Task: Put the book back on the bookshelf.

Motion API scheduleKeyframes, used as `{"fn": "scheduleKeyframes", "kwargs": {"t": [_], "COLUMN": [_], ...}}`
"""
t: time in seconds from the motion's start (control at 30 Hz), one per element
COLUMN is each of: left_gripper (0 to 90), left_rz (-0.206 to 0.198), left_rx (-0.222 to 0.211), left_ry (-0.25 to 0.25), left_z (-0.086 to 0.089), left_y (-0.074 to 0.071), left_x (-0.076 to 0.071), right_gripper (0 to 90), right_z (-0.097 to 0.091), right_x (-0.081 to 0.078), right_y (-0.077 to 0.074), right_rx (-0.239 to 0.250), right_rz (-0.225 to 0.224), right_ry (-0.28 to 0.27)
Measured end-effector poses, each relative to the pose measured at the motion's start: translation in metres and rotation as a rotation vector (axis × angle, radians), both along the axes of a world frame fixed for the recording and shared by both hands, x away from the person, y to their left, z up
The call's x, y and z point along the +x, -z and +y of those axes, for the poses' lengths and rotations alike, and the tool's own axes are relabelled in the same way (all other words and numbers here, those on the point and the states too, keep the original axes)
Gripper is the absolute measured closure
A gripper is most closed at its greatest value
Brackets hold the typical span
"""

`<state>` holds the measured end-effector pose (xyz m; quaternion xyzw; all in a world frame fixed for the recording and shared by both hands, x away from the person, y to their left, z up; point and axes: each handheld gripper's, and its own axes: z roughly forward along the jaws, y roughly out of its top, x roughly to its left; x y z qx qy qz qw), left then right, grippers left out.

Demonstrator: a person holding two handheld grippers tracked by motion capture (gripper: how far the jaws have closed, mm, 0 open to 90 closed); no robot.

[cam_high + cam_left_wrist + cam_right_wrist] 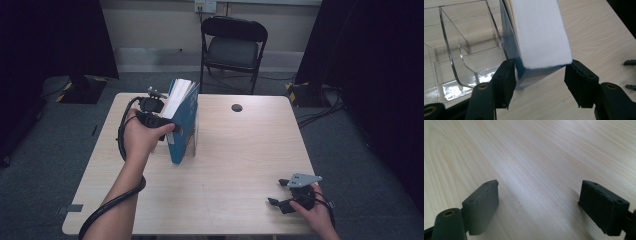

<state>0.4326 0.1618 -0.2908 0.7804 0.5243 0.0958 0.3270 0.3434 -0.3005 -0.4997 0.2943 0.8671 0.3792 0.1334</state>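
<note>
A light wooden table (235, 165) takes up the middle of the high view, standing on grey carpet. Beyond its far edge, at the top centre of the frame, is a black folding chair (234, 47).

On the left half of the tabletop, above centre, a thick blue book (182, 122) stands upright with its white page block turned up and to the left. It sits in a clear acrylic holder (461, 50); in the left gripper view the holder's transparent dividers and base fill the upper left, and the book's blue cover lies against the holder's right-hand divider.

The person's left forearm comes in from the bottom left of the high view, and the left gripper (540, 75) meets the near corner of the book. In the left gripper view its two black jaws stand on either side of that corner: the left jaw presses on the blue cover, while the right jaw seems to touch or sit just off the edge of the white pages. I cannot tell whether the grip is firm.

At the lower right of the high view, the right gripper (279, 192) is held low near the table's front edge. In the right gripper view its jaws are spread wide apart with bare wood between them.

A small dark round object (236, 107) lies on the table, upper centre, well apart from the book.
</note>
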Motion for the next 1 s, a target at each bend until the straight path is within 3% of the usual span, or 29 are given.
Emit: {"fn": "scheduleKeyframes", "kwargs": {"t": [0.43, 0.57, 1.0], "left_gripper": [37.9, 36.5, 32.2], "left_rz": [0.005, 0.011, 0.02], "left_rx": [-0.046, -0.078, -0.098], "left_ry": [0.056, 0.064, 0.097], "left_z": [0.011, 0.015, 0.026], "left_y": [0.006, 0.009, 0.018], "left_x": [-0.015, -0.019, -0.028], "right_gripper": [15.4, 15.4, 15.4], "right_z": [0.0, 0.0, 0.0], "right_x": [0.0, 0.0, 0.0], "right_y": [0.0, 0.0, 0.0], "right_rx": [-0.001, -0.002, -0.002], "right_rz": [0.0, -0.003, -0.003], "right_ry": [0.001, 0.003, 0.004]}}
